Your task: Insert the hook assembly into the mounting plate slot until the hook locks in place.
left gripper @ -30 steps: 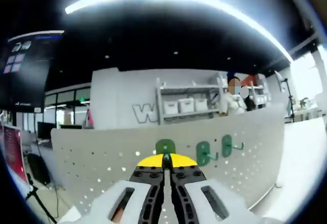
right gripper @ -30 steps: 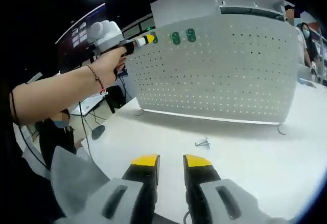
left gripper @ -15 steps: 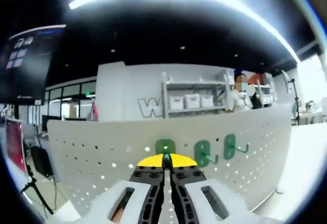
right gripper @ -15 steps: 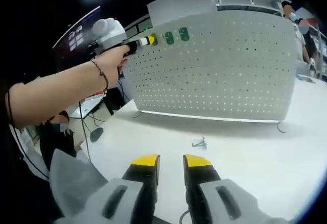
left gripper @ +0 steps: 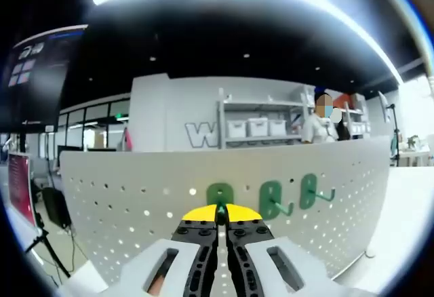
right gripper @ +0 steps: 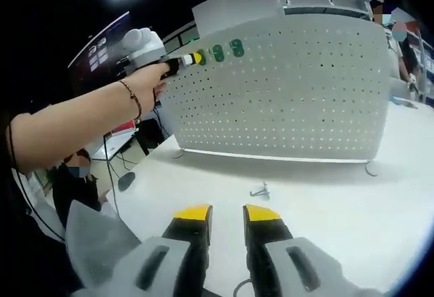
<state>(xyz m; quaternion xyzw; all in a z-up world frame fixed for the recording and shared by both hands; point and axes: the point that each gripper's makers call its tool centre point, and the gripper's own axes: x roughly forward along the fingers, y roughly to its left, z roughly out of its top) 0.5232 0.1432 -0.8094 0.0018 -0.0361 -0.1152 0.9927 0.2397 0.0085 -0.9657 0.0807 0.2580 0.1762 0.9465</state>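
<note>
Pegboard [right gripper: 285, 87] stands upright at the tabletop's [right gripper: 352, 209] far edge. Left gripper [left gripper: 220, 210] fingers clamped on green hook [left gripper: 218, 195] at the top row; we should push square until it locks. Right gripper [right gripper: 227, 215] fingers apart, idle.

Three green hooks [left gripper: 271, 199] sit on the pale grey panel [right gripper: 298, 93], dotted with rows of small holes. Each tool [right gripper: 227, 219] has yellow tips over black. The table [right gripper: 339, 202] is white.
</note>
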